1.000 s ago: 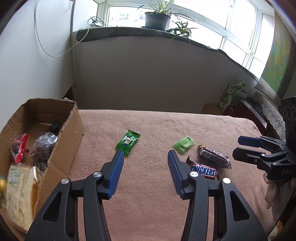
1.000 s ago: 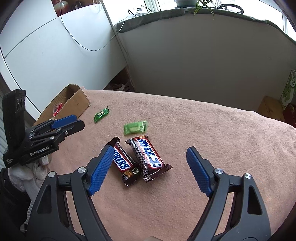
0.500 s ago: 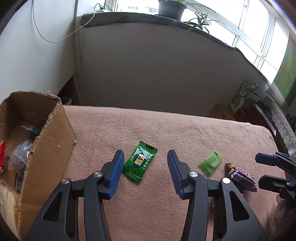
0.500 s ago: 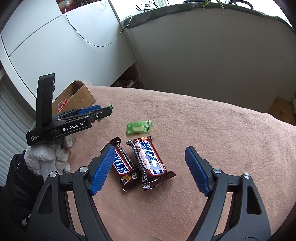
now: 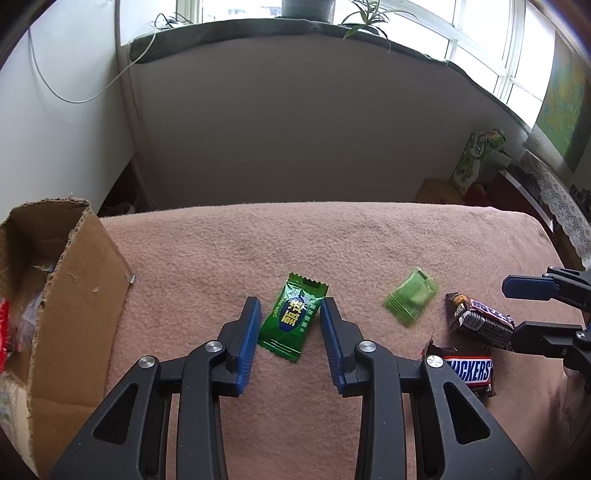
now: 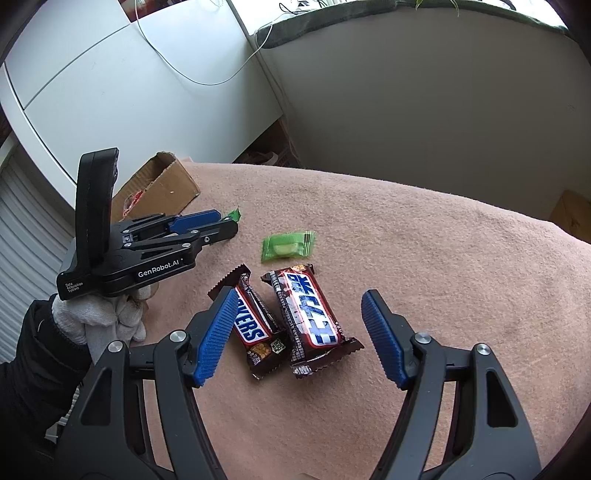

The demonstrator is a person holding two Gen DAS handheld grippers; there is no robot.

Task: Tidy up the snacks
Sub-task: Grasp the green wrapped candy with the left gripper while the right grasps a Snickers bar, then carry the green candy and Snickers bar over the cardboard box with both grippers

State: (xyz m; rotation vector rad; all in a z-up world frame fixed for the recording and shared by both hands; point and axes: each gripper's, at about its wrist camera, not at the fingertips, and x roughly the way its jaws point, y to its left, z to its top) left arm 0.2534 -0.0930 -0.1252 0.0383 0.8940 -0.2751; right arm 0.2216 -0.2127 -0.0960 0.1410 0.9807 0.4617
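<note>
A pink blanket [image 5: 369, 236] covers a flat surface where several snacks lie. The left gripper [image 5: 290, 308] is low over a dark green candy [image 5: 291, 319], with one blue finger on each side of the wrapper. Its jaws are apart, close to the wrapper's edges; whether they touch it cannot be told. A cardboard box [image 5: 79, 295] stands at the blanket's left edge, open at the top, with packets partly visible inside.

To the right of the candy, apart from it, lies a small light green packet [image 5: 410, 296]. Nearer the right gripper lie two Snickers bars [image 6: 288, 317], side by side and touching, both with brown wrappers.

The right gripper [image 6: 299, 328] hovers over these bars with its jaws wide apart, holding nothing. In the right wrist view, a white-gloved hand [image 6: 99, 323] holds the left gripper's black handle. A window sill with potted plants [image 5: 332, 11] runs along the wall behind.
</note>
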